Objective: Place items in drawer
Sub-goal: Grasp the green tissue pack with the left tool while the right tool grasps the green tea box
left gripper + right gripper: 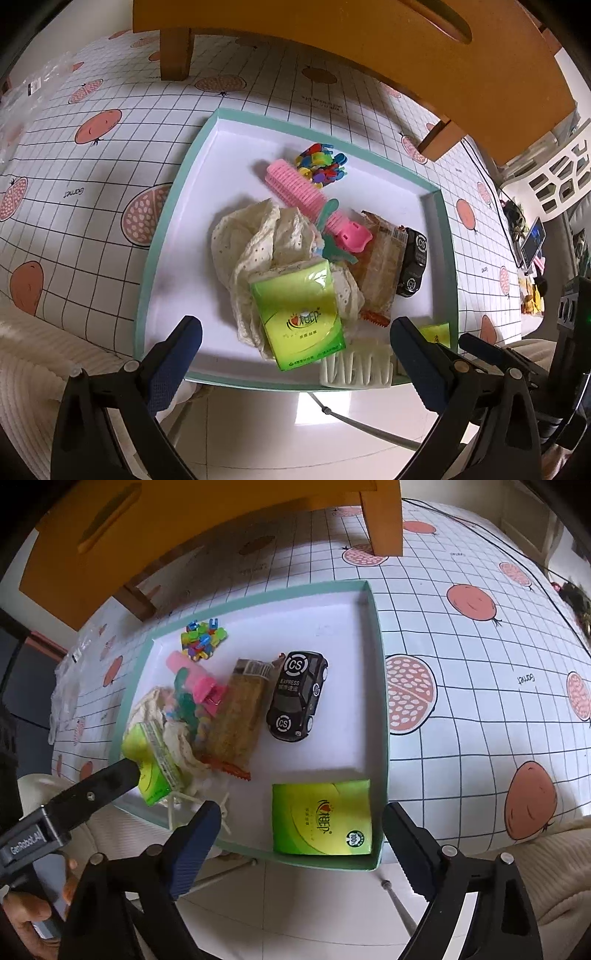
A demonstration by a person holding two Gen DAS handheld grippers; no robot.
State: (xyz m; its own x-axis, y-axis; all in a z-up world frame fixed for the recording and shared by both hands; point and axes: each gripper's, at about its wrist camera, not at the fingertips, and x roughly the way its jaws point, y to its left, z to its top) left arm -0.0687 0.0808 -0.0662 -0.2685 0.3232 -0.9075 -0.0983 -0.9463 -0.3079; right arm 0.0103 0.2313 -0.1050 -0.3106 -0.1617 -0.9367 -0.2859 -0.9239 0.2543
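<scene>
A teal-rimmed white drawer tray (pixel 173 206) lies on the table. In it are a cream lace cloth (pixel 251 236), a pink hair roller (pixel 295 184), coloured clips (pixel 321 162), a snack packet (pixel 380 266), a black toy car (pixel 297 696) and a white comb (pixel 354 367). My left gripper (pixel 297 330) is open, its fingers apart either side of a green tissue pack (pixel 299 310) resting on the cloth. My right gripper (pixel 303 812) is open above a second green tissue pack (pixel 321 818), which lies flat in the tray's near right corner.
An orange wooden piece of furniture (pixel 369 44) overhangs the far side of the tray. The tablecloth (pixel 461 664) is gridded with fruit prints. Crinkled plastic bags (pixel 22 96) lie far left. White floor tiles (pixel 295 424) show below the table edge.
</scene>
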